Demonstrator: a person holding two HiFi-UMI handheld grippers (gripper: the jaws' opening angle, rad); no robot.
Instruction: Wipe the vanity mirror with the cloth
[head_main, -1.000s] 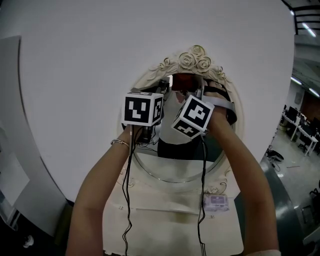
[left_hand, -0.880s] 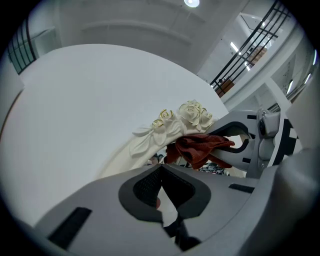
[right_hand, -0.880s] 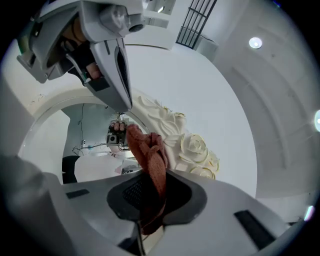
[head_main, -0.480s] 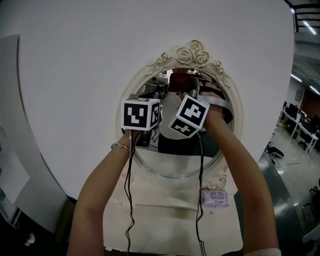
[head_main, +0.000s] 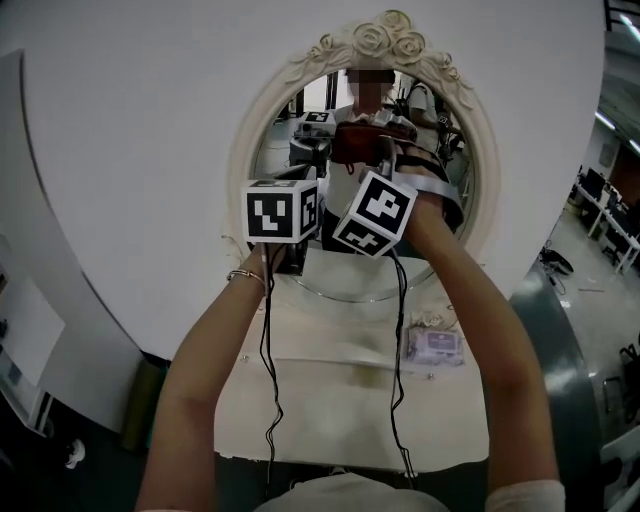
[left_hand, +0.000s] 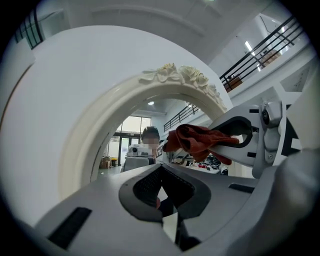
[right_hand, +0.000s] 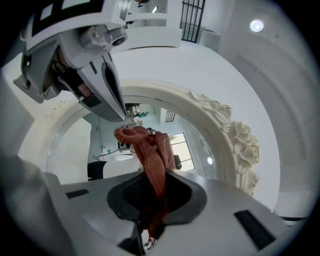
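The oval vanity mirror (head_main: 290, 170) has a cream carved frame (head_main: 385, 38) topped with roses. A red cloth (head_main: 360, 140) is bunched in front of the upper middle of the glass, with my right gripper (head_main: 372, 165) shut on it. In the right gripper view the cloth (right_hand: 150, 150) sticks up out of that gripper (right_hand: 152, 192) toward the frame (right_hand: 230, 130). My left gripper (head_main: 295, 255) hangs just left of it, jaws together and holding nothing. From the left gripper (left_hand: 162, 182) view the cloth (left_hand: 197, 140) and right gripper (left_hand: 250, 145) are at the upper right.
Below the mirror is the cream vanity top (head_main: 330, 400), with a small packet (head_main: 433, 345) lying on its right side. Black cables (head_main: 268, 380) hang from both grippers over it. White wall surrounds the mirror; desks and floor are at the far right (head_main: 600, 200).
The cloth in the right gripper has slid from just under the roses down toward the middle of the glass. The mirror now sits higher in the head view. The left gripper stays beside it.
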